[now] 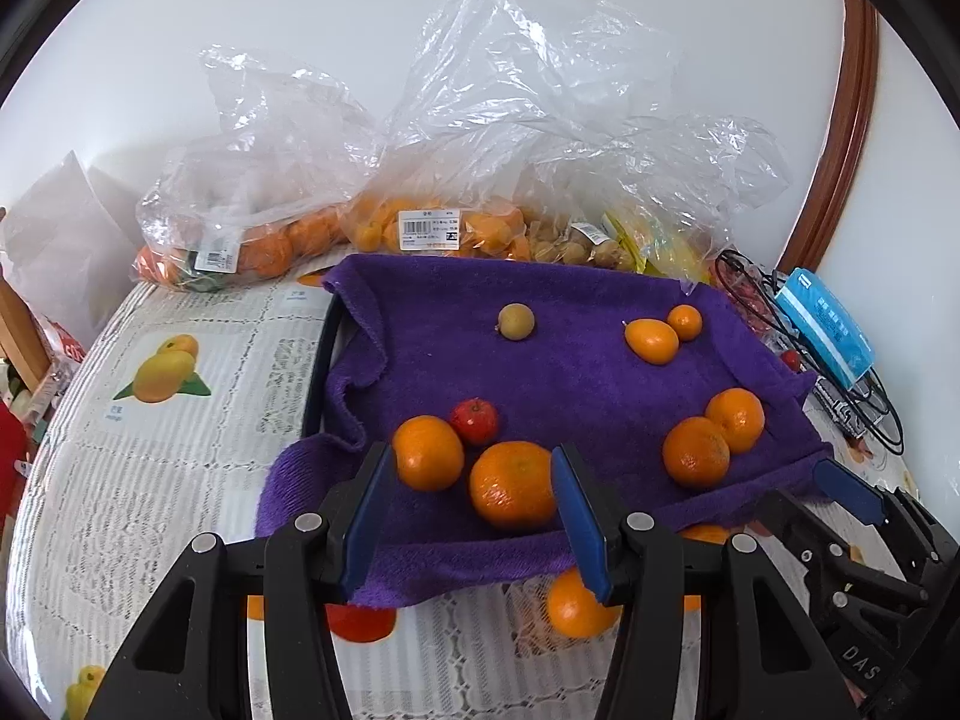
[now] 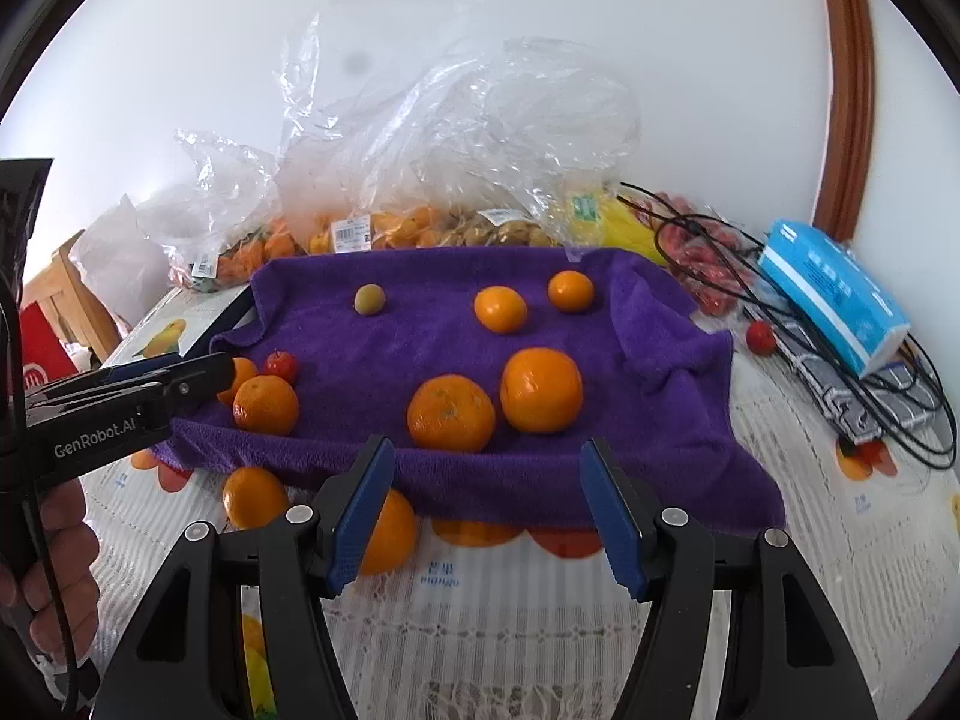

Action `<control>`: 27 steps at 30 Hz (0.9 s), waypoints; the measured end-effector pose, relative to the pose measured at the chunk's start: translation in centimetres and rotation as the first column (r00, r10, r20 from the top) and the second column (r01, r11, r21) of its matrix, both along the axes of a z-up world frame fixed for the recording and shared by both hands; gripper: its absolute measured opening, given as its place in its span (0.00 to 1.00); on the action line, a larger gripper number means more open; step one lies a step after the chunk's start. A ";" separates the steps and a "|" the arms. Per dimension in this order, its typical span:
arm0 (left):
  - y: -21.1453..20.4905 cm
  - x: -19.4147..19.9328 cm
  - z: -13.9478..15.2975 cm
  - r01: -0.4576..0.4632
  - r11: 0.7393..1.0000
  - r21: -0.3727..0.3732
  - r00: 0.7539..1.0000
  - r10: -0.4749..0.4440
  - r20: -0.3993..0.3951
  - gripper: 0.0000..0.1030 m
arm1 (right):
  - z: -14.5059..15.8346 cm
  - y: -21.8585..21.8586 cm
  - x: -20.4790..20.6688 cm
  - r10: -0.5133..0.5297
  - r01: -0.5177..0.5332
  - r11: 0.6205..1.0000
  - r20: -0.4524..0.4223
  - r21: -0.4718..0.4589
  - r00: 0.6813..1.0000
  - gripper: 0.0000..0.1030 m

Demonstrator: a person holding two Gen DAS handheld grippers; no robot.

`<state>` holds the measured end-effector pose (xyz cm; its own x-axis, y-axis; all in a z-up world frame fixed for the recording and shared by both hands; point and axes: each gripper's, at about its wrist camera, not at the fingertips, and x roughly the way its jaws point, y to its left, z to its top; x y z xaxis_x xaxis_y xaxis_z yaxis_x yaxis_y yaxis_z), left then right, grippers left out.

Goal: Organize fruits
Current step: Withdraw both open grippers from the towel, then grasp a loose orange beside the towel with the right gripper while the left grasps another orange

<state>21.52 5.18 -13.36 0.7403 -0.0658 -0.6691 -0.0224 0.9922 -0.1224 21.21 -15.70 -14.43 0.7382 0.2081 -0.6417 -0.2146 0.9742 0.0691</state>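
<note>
A purple towel (image 1: pixel 600 312) drapes a tray and carries loose fruit. In the left wrist view my left gripper (image 1: pixel 473 468) stands open at the towel's front edge; a big orange (image 1: pixel 513 483) lies just past its fingertips, untouched, with another orange (image 1: pixel 429 453) and a small red fruit (image 1: pixel 474 420) beside it. Two oranges (image 1: pixel 696 453) sit at the right, two kumquats (image 1: pixel 651 341) and a brownish round fruit (image 1: pixel 515 321) farther back. My right gripper (image 2: pixel 487 456) is open and empty over the towel's front hem, facing two oranges (image 2: pixel 451 413). An orange (image 2: pixel 390 531) on the tablecloth is half hidden by its left finger.
Clear plastic bags of fruit (image 1: pixel 420 228) line the wall behind the tray. A blue tissue pack (image 2: pixel 834 294), black cables (image 2: pixel 900 420) and a stray red fruit (image 2: pixel 761 336) lie at the right. Another orange (image 2: pixel 255 495) rests on the tablecloth. A hand (image 2: pixel 54 564) holds the left gripper (image 2: pixel 222 369).
</note>
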 end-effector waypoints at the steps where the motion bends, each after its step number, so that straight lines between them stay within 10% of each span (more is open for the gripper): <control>1: 0.2 -0.1 0.0 -0.003 1.000 0.002 1.000 0.003 0.001 0.49 | -0.1 -0.1 -0.2 -0.006 0.006 1.000 -0.004 0.004 1.000 0.62; 27: 3.6 -1.8 0.8 -0.046 0.996 -0.081 0.999 0.047 0.012 0.50 | -3.2 5.6 0.1 0.111 -0.119 0.992 -0.151 -0.050 0.982 0.62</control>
